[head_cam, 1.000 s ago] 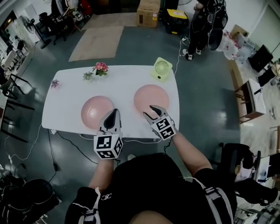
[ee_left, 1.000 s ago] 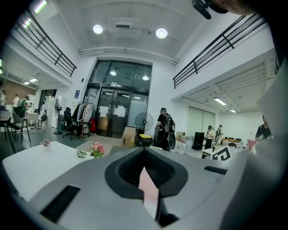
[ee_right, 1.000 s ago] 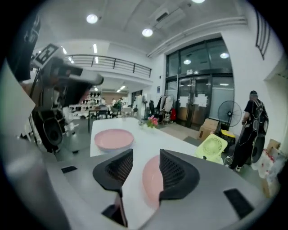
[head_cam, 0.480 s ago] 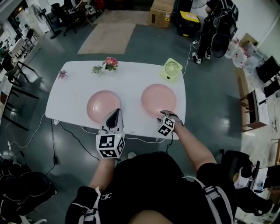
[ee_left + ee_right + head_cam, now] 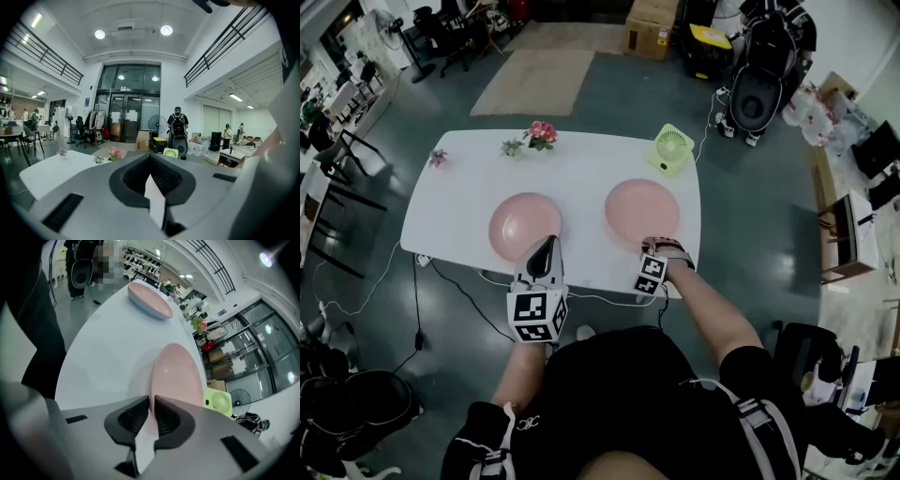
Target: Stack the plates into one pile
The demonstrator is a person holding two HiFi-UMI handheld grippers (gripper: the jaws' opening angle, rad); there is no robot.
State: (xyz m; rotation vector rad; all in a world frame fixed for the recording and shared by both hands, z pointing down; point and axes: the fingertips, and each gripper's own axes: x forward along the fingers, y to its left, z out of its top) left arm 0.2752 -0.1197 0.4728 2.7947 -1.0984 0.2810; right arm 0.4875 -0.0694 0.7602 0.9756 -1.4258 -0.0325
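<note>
Two pink plates sit apart on the table (image 5: 581, 169). Right gripper (image 5: 151, 399) jaws have just been closing and now pinch the near rim of the right plate (image 5: 642, 208). Left gripper (image 5: 546, 246) is clenched with nothing between its jaws, near the left plate (image 5: 525, 225).

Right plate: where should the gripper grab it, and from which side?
Pinch the right plate by its near rim, coming from the person's side: it lies flat and shallow, so only the thin lip offers a bite. The right gripper has just been closing its jaws, that rim between them.
</note>
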